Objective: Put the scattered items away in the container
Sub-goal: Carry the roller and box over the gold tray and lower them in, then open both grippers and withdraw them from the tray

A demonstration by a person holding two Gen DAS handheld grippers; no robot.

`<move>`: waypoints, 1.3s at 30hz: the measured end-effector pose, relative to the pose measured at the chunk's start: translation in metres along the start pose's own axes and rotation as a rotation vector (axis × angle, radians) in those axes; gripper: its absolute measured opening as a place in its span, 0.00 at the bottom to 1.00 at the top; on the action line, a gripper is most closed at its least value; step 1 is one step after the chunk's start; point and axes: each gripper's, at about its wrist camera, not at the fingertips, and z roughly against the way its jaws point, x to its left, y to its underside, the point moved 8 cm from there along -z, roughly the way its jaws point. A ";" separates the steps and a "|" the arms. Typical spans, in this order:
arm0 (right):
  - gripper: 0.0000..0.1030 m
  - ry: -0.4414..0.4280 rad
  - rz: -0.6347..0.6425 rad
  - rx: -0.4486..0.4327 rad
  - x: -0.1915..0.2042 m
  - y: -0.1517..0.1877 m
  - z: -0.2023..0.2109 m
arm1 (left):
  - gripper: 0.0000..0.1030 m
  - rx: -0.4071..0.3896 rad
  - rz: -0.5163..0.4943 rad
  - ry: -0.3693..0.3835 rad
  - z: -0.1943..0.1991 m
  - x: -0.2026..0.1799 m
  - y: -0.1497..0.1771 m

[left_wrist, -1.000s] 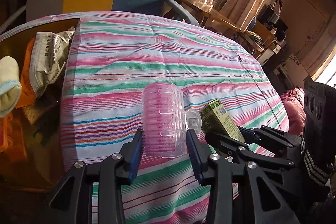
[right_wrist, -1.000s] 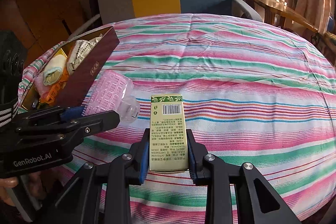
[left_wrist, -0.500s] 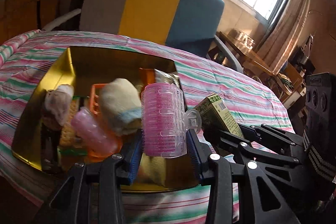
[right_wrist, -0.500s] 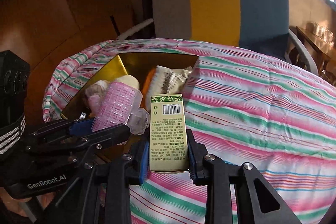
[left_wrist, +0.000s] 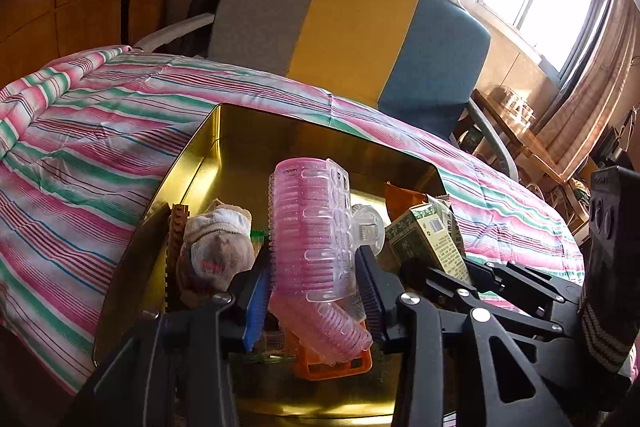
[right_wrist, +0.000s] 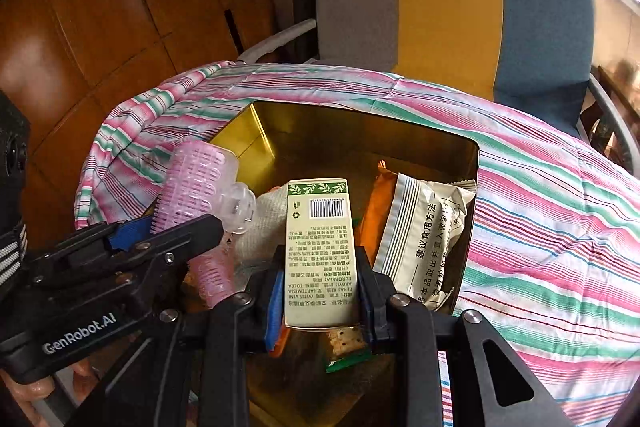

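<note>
My left gripper [left_wrist: 312, 291] is shut on a pink hair roller with a clear clip [left_wrist: 312, 227] and holds it over the gold box [left_wrist: 240, 147]. The roller also shows in the right wrist view [right_wrist: 196, 183]. My right gripper [right_wrist: 320, 291] is shut on a green and cream carton [right_wrist: 318, 251], held over the same gold box [right_wrist: 360, 131]. The carton also shows in the left wrist view [left_wrist: 428, 243], to the right of the roller. Both grippers are side by side above the box's near half.
The box holds a rolled sock [left_wrist: 216, 247], a second pink roller [left_wrist: 328, 327], an orange item [left_wrist: 332, 367], a white snack packet [right_wrist: 424, 231] and a cracker pack [right_wrist: 344, 343]. It sits on a striped tablecloth [right_wrist: 540, 207]. A grey, yellow and blue chair [right_wrist: 448, 11] stands behind.
Both grippers have moved left from the open tablecloth to above the gold box, each carrying its item. The box now fills the middle of both views.
</note>
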 end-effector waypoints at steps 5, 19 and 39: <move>0.36 0.012 -0.018 0.021 -0.008 0.000 -0.009 | 0.41 0.012 0.025 -0.008 -0.002 0.001 -0.003; 0.43 -0.015 -0.042 -0.033 -0.012 0.009 0.024 | 0.52 0.007 0.101 -0.099 0.014 0.029 0.016; 0.59 0.003 -0.014 -0.065 0.009 0.037 0.053 | 0.59 -0.034 -0.044 -0.335 0.055 0.000 0.054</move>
